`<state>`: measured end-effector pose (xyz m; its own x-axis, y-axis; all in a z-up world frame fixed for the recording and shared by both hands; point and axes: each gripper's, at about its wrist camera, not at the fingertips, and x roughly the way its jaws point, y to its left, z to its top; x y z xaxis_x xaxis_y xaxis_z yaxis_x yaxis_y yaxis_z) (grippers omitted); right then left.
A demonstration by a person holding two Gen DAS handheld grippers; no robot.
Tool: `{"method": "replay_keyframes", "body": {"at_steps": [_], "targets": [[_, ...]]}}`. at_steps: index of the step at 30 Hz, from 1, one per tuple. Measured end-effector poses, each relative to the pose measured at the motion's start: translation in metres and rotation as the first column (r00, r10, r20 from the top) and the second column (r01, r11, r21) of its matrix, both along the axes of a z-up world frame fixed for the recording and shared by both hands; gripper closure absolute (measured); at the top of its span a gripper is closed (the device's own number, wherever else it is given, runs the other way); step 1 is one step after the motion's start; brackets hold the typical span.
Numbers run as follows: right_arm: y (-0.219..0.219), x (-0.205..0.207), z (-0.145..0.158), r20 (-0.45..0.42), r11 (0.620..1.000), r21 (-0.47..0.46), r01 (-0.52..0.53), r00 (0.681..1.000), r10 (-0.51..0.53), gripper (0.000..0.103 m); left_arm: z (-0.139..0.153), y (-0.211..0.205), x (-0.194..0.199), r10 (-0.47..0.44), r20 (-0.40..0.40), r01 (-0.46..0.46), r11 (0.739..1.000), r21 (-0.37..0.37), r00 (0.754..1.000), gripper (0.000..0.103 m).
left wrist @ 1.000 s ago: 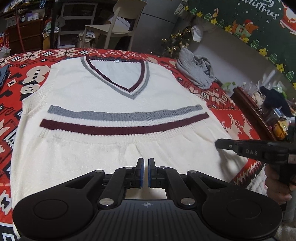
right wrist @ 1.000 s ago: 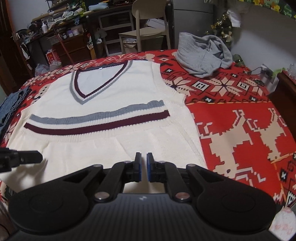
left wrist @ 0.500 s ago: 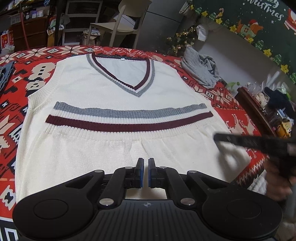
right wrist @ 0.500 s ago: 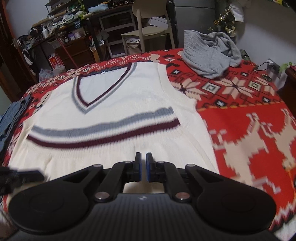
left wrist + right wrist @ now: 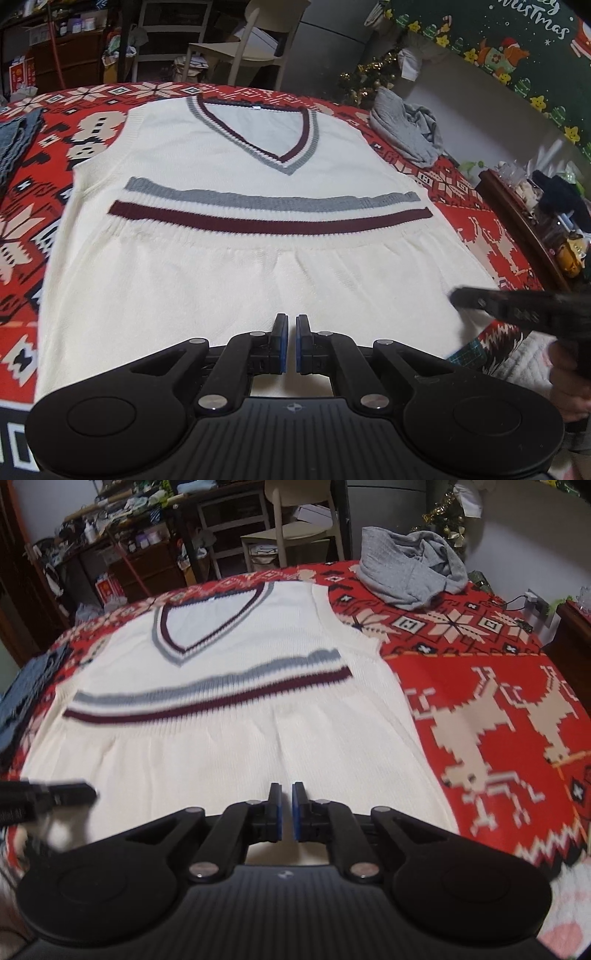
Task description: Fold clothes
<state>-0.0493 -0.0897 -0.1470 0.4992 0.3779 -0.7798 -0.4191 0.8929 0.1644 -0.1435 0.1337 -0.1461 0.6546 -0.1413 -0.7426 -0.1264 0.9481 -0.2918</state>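
While both tools hang over the near hem, the left gripper [image 5: 287, 341] and the right gripper [image 5: 284, 809] each show two black fingers with blue pads drawn nearly together, a thin slit between them and nothing pinched. One cream knitted vest [image 5: 236, 236] lies flat and face up under them on the red patterned blanket [image 5: 480, 709], its hem nearest and its V-neck farthest. The knit is finely ribbed, with two bands across the chest, one maroon [image 5: 266, 221] below and one grey [image 5: 266, 201] above, and the same two colours trim the neckline. The blanket carries two pale reindeer figures to the vest's right and snowflake motifs beyond. A blue knitted piece [image 5: 22, 698] lies at the blanket's left edge, and one crumpled grey garment [image 5: 410, 572] sits at the far right corner, well apart from the vest. One pale chair [image 5: 251, 44] stands behind the blanket.
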Motion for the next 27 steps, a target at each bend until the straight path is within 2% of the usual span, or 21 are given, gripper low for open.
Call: {"method": "replay_keyframes", "body": {"at_steps": [3,7,17,24,27], "targets": [[-0.009,-0.01,-0.001,-0.01,1.0,-0.018,0.0,1.0,0.0,0.096,0.0,0.004,-0.009,0.007,-0.001,-0.007,1.0,-0.003,1.0,0.101],[-0.021,-0.002,0.002,-0.026,0.999,0.023,0.038,0.999,-0.038,0.096,0.001,0.008,-0.015,0.024,-0.001,-0.024,1.0,0.003,1.0,0.101],[-0.021,0.019,-0.006,0.011,0.997,-0.003,0.082,0.997,-0.082,0.096,0.006,0.017,-0.011,0.087,0.008,-0.087,0.996,0.014,0.996,0.101],[-0.021,0.034,-0.011,0.038,0.993,-0.019,0.114,0.993,-0.113,0.098,0.001,0.022,-0.013,0.09,-0.005,-0.09,0.996,0.01,0.996,0.101],[-0.036,0.023,-0.009,0.02,0.99,-0.017,0.141,0.99,-0.14,0.098,0.001,0.023,-0.013,0.091,-0.007,-0.091,0.996,0.007,0.996,0.101]]}}
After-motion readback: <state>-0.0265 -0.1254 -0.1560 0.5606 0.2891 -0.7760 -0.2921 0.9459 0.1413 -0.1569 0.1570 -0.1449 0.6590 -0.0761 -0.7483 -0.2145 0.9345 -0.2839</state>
